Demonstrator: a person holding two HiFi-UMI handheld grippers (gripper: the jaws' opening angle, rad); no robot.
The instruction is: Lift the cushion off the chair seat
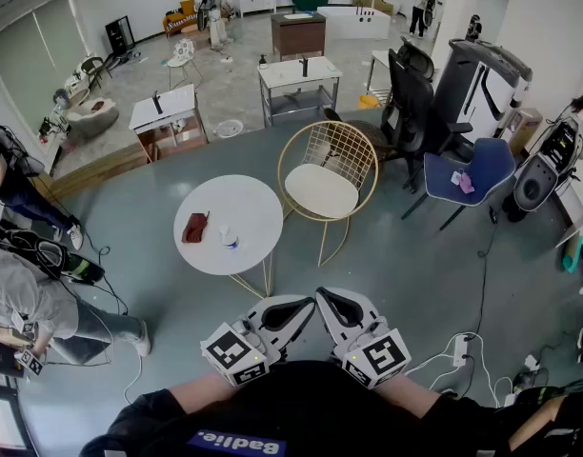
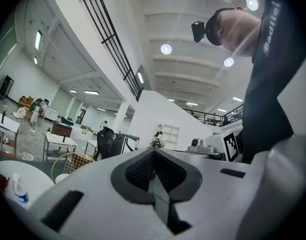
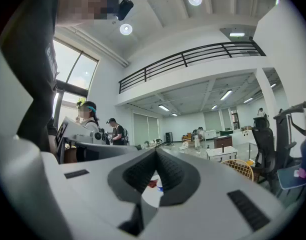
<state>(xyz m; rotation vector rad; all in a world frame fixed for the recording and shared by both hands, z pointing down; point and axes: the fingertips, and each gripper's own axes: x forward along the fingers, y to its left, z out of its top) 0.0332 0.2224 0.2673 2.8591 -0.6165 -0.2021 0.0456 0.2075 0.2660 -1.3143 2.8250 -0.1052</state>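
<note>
The cream round cushion [image 1: 320, 190] lies on the seat of a gold wire chair [image 1: 327, 147] past the middle of the head view. Both grippers hang close to my body, well short of the chair and touching nothing. My left gripper [image 1: 301, 305] is shut and holds nothing, and my right gripper [image 1: 325, 298] beside it is shut and holds nothing as well. In the left gripper view the left gripper [image 2: 154, 152] has its jaws together, with the chair [image 2: 73, 162] small at lower left. The right gripper [image 3: 156, 152] points level, with the chair [image 3: 238, 169] at its right.
A round white table [image 1: 244, 198] with a red item [image 1: 194, 228] and a small bottle [image 1: 229, 237] stands left of the chair. A blue chair [image 1: 468, 174] and black office chairs [image 1: 411, 93] are at right. A person [image 1: 34, 303] crouches at left. Cables and a power strip [image 1: 460, 348] lie on the floor.
</note>
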